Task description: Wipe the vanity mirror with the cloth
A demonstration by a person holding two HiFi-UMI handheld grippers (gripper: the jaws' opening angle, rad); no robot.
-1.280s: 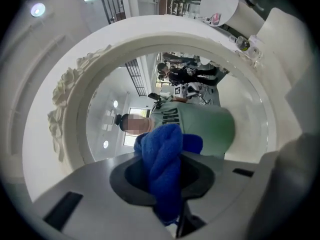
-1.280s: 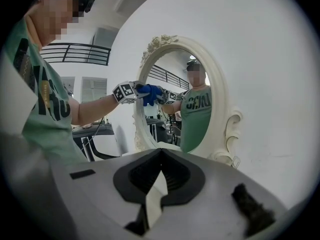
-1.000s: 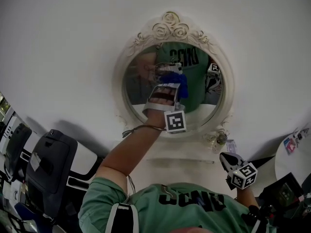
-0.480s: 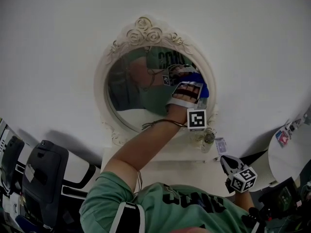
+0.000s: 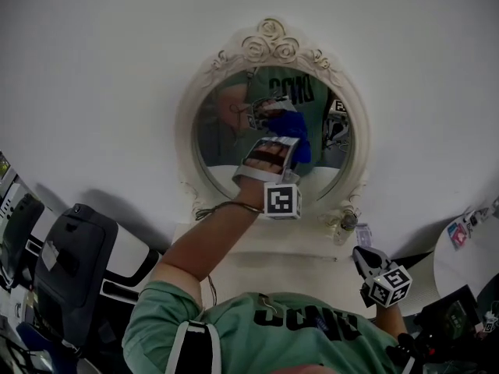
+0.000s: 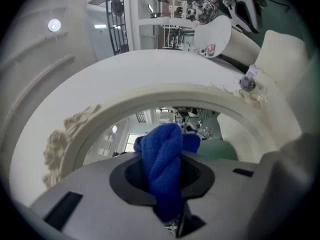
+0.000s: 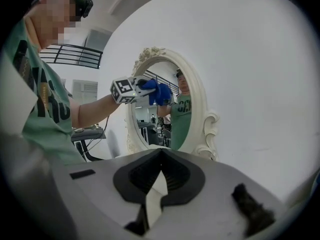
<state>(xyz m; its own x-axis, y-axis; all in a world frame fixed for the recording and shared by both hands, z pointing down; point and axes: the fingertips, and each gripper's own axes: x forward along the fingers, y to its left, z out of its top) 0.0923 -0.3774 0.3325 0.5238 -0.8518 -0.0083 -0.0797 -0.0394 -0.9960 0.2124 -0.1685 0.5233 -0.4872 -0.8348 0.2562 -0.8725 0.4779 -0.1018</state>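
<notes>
The oval vanity mirror (image 5: 226,142) hangs on a white wall in an ornate white frame (image 5: 270,41). My left gripper (image 5: 285,140) is raised in front of the middle of the glass, shut on a blue cloth (image 5: 295,145) that presses against it. In the left gripper view the blue cloth (image 6: 165,161) bunches between the jaws, with the frame (image 6: 150,96) arching close behind. My right gripper (image 5: 365,260) hangs low at the right, away from the mirror, shut on nothing. The right gripper view shows the mirror (image 7: 167,119) and the cloth (image 7: 156,91) from the side.
A small glass bottle (image 5: 344,223) stands on the white vanity top (image 5: 257,249) under the mirror's lower right rim. A black chair (image 5: 74,263) is at lower left, and a round white table (image 5: 468,252) at far right.
Half a second ago the cloth was by the mirror's lower right rim; it has swept back left to the middle of the glass. The right gripper has stayed put.
</notes>
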